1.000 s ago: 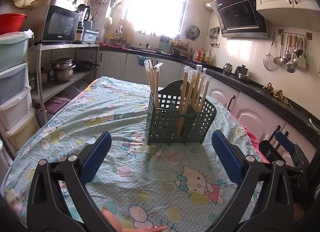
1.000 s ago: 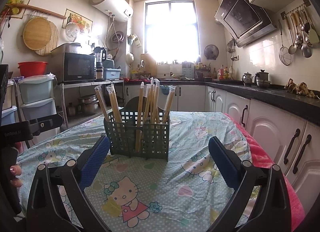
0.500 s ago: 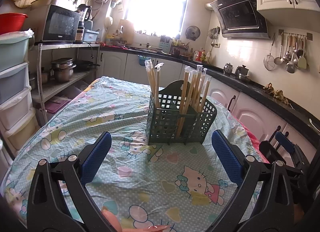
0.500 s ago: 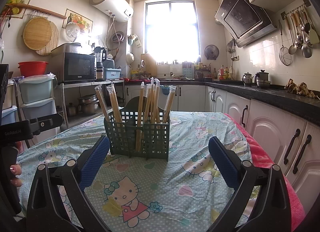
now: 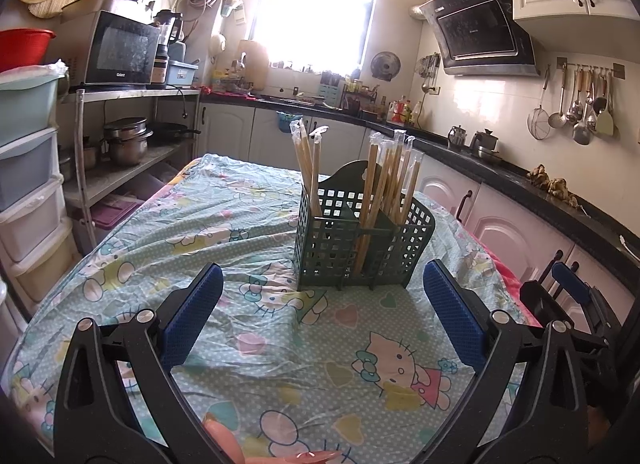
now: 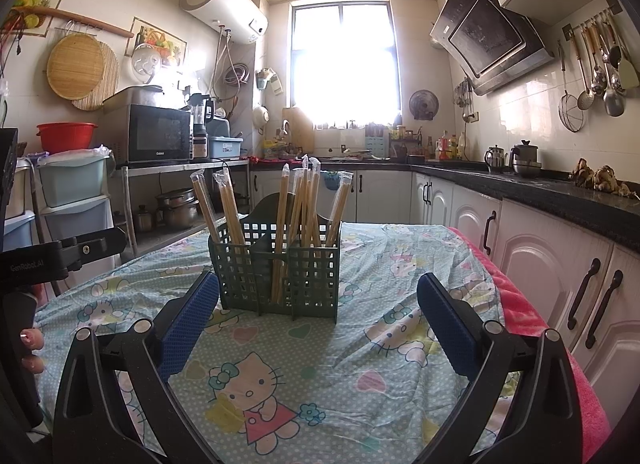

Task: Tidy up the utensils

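A dark green slotted utensil caddy stands upright in the middle of the table. Wrapped wooden chopsticks stand in its compartments: a few in the left one, several in the right one. My left gripper hovers open just in front of the caddy, nothing between its blue pads. My right gripper is also open and empty, facing the caddy from the other side at about the same distance. The right gripper's body shows at the right edge of the left wrist view.
The table wears a wrinkled cartoon-cat cloth. White cabinets and a dark counter run along the right. A shelf with a microwave and plastic drawers stands left. A hand's fingers show at the left edge.
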`<action>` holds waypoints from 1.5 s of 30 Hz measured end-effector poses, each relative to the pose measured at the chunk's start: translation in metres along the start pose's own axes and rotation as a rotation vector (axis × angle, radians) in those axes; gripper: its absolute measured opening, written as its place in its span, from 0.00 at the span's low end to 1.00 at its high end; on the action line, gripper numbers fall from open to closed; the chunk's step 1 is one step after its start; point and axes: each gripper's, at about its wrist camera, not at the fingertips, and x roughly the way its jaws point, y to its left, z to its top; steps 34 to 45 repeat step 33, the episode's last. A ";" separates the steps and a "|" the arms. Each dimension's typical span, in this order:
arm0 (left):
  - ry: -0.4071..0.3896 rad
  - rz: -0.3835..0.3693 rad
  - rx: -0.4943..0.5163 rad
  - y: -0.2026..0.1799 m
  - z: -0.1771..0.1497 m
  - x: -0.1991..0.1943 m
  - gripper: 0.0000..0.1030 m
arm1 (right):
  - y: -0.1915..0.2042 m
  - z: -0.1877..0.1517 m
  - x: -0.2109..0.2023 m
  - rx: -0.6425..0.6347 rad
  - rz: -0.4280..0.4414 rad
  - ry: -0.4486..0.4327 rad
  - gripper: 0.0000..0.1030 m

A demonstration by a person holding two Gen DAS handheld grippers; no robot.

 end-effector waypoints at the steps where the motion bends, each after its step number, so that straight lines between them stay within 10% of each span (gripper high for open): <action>1: 0.002 0.001 0.000 0.000 0.001 0.000 0.90 | 0.000 0.000 0.000 -0.001 0.000 0.001 0.94; 17: 0.021 0.077 0.008 0.010 0.002 0.006 0.90 | -0.006 0.000 0.001 0.022 -0.004 0.024 0.94; 32: 0.158 0.219 -0.085 0.090 0.028 0.041 0.90 | -0.086 0.006 0.054 0.093 -0.254 0.220 0.94; 45: 0.183 0.224 -0.099 0.100 0.029 0.048 0.90 | -0.086 0.006 0.054 0.093 -0.254 0.220 0.94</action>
